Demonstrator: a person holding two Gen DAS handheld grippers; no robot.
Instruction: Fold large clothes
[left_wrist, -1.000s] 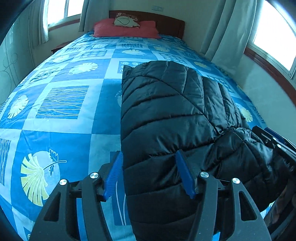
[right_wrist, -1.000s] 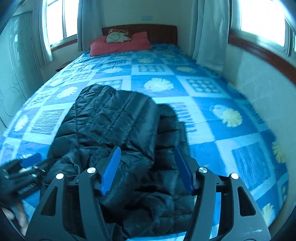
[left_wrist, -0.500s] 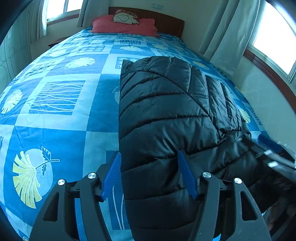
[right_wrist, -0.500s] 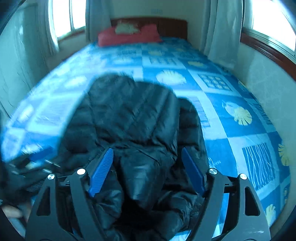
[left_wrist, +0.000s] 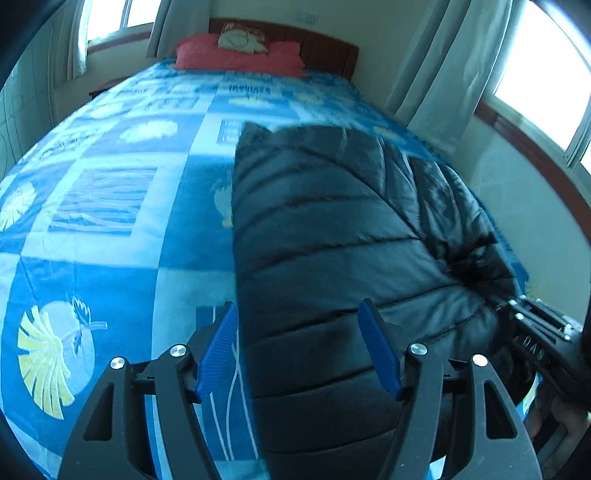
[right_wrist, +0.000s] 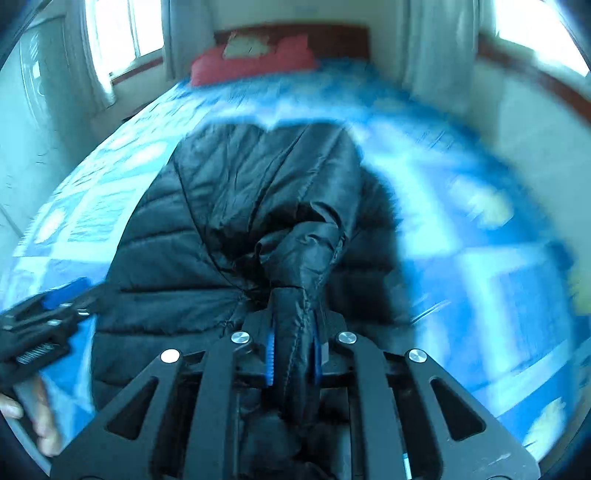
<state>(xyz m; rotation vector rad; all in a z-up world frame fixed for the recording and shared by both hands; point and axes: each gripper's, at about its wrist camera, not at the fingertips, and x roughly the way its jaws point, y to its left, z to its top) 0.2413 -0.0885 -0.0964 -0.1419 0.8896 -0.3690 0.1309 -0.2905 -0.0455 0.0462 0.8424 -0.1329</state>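
We have the black puffer jacket (left_wrist: 332, 236) lying on the blue patterned bed (left_wrist: 110, 206), near its foot. We judge it light, soft and springy, with a slick shell that could slide, so seams and hems give the surest hold. Our right gripper (right_wrist: 291, 354) is closing on a bunched seamed fold. Our left gripper (left_wrist: 299, 350) is opening, straddling the jacket's near-left edge without pressing it.

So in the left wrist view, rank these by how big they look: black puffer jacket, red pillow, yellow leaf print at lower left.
1. Black puffer jacket, by far the largest.
2. Red pillow.
3. Yellow leaf print.
Pillow and print look close in size; the print is much nearer the camera, so that order is unsure.
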